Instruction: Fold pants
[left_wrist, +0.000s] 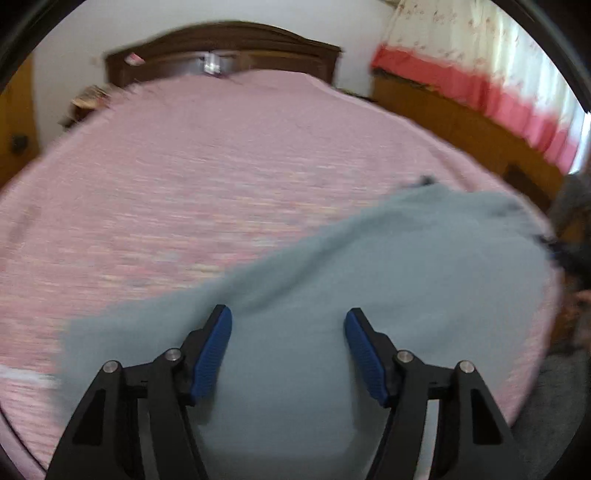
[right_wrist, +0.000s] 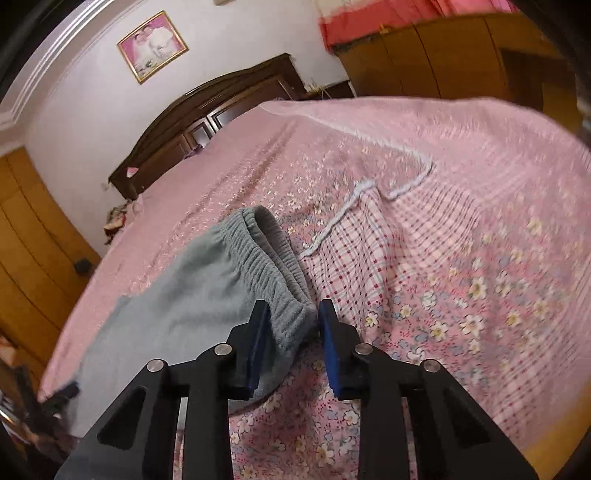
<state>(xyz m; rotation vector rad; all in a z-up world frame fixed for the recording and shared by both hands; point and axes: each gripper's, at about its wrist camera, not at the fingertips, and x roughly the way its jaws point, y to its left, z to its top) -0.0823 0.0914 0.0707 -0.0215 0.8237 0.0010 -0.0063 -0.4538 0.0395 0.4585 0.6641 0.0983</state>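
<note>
Grey-blue pants (left_wrist: 369, 280) lie on a pink bed cover (left_wrist: 184, 177). In the left wrist view my left gripper (left_wrist: 288, 325) is open just above the pants' cloth, with nothing between its blue pads (left_wrist: 212, 354). In the right wrist view the pants' ribbed elastic waistband (right_wrist: 266, 266) runs toward my right gripper (right_wrist: 291, 314), whose jaws are narrowed around the waistband's near corner; the cloth sits between the pads. The rest of the pants (right_wrist: 177, 306) stretches away to the left.
A dark wooden headboard (left_wrist: 221, 51) stands at the far end. Wooden cabinets (left_wrist: 461, 125) and a pink-white curtain (left_wrist: 498, 74) line the right side. A folded-back checked corner of the cover (right_wrist: 369, 251) lies right of the waistband. A framed picture (right_wrist: 151, 46) hangs on the wall.
</note>
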